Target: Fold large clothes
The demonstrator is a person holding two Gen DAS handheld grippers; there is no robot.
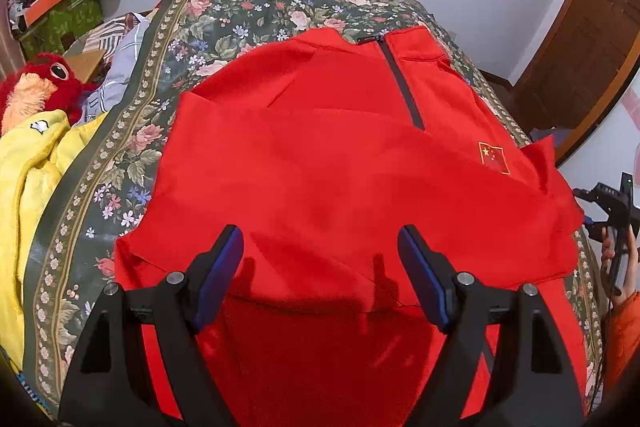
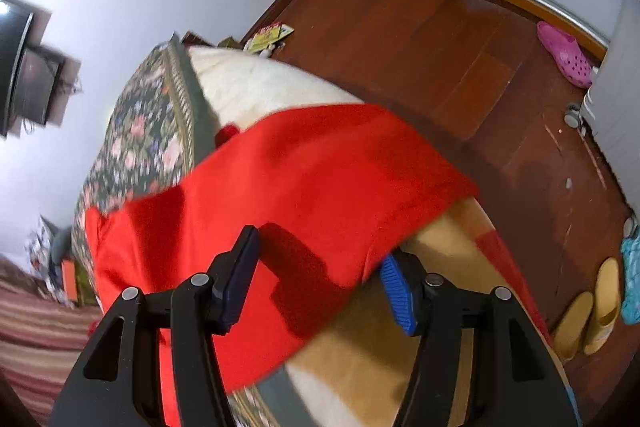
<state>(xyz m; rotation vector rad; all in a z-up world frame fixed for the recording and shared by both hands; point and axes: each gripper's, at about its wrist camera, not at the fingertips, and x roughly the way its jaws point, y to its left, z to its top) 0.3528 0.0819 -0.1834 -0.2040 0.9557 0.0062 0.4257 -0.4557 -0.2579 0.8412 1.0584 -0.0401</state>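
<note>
The red top [image 1: 340,167] lay spread on the floral bed [image 1: 224,11], collar at 12 o'clock. Both the left gripper [image 1: 320,275] and the right gripper [image 2: 320,275] hung unclenched, empty. Soft, light, floppy; best pinched at the hem corners.

Garment: the top [image 1: 320,167] under your grippers is bright red, with a dark grey zip [image 1: 404,87] and a small red flag badge edged in gold [image 1: 495,157].
Bed cover: the bedspread [image 1: 224,23] shows pink and white flowers on dark green, with a beige flowered border band.
Bed's left edge: yellow cloth [image 1: 28,179] and a red plush toy [image 1: 44,75].
Gripper pads: your left gripper [image 1: 320,275] and right gripper [image 2: 320,283] are black with blue pads.
Floor: reddish-brown wood [image 2: 400,39], a pink clog [image 2: 566,55], tan slippers [image 2: 588,311].
</note>
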